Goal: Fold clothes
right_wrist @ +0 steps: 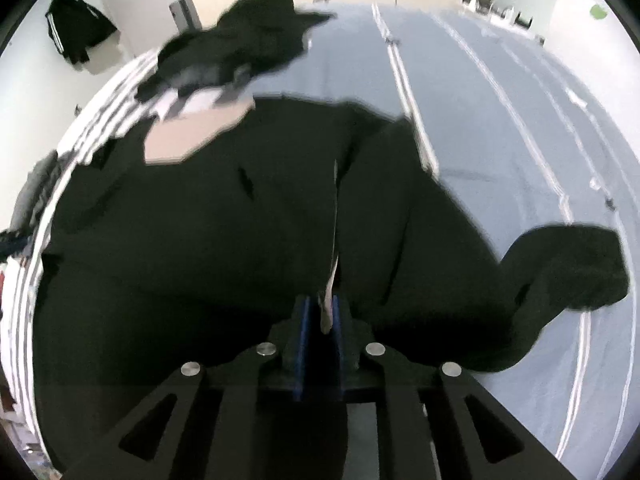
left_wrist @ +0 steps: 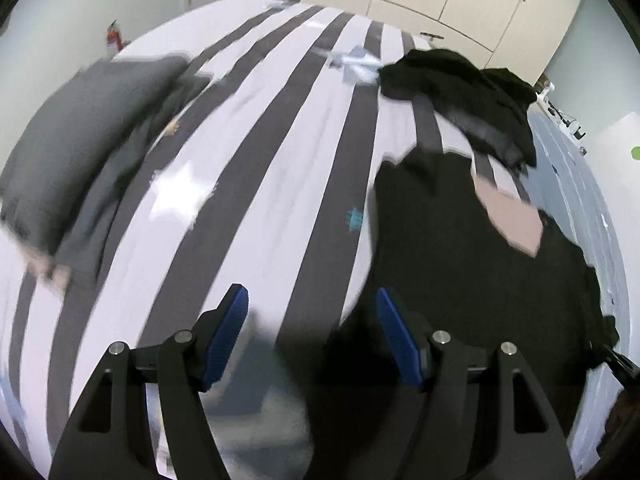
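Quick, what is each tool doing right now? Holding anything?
Left tool: open, holding nothing.
Right tool: nearly closed on the black garment.

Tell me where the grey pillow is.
In the left wrist view, the grey pillow lies at the left side of the striped bed, far from the black clothes.

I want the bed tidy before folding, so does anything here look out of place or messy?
Yes. A black garment lies crumpled in a heap on the striped bed, not laid flat. The black top being handled has one sleeve dangling off the bed's edge over the floor. Nothing looks spilled or torn.
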`<state>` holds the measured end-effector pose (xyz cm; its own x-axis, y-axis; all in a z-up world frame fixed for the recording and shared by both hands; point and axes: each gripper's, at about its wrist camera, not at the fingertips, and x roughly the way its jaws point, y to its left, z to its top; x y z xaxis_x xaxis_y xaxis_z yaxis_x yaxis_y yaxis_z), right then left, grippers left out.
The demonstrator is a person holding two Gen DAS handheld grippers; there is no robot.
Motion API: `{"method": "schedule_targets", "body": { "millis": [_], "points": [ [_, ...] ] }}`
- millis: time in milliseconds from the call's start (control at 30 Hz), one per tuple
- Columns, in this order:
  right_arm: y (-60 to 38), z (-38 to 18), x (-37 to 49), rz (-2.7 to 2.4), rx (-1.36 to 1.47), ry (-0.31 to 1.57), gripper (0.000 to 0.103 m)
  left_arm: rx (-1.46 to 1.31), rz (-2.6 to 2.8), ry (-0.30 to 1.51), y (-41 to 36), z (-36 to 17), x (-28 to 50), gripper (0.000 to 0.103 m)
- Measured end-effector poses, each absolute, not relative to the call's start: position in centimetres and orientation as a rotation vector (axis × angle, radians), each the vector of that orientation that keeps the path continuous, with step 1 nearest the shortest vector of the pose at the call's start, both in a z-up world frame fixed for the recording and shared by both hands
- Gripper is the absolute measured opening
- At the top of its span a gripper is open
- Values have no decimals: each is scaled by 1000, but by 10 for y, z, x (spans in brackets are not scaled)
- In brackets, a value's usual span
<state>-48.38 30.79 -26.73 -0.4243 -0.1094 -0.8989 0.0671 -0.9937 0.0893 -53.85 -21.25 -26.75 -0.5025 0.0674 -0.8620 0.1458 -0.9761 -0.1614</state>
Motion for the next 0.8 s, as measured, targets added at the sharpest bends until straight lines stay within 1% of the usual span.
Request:
{"method": "schedule_targets", "body": {
  "millis": [133, 267, 367, 467, 567, 633, 733, 800],
  "points": [
    [309, -249, -504, -2648, 1555, -83, 14, 1621, -2739, 211, -179, -272, -602, 64],
    [305, -249, -535, -2671, 1509, -142, 15, 1757, -2742, 73, -140, -283, -647, 64],
    [288, -264, -558, -2621, 1486, -162, 17, 1857, -2693, -75, -122, -302, -665, 65],
    [264, -289, -574, -2566, 1527, -104, 17, 1880, -2575, -277, -117, -325, -677, 65],
    [253, -321, -584, -2543, 1634, -3, 16, 1790, -2536, -266, -139, -326, -683, 65],
    [256, -331, -584, -2549, 1635, -19, 14, 1745, -2501, -222, -159, -325, -686, 65],
    [259, -332, -582, -2552, 1618, -42, 14, 1763, -2473, -148, -187, -329, -690, 65],
    [261, -332, -582, -2541, 1614, -50, 14, 1718, -2525, -156, -184, -320, -687, 65]
  ]
}}
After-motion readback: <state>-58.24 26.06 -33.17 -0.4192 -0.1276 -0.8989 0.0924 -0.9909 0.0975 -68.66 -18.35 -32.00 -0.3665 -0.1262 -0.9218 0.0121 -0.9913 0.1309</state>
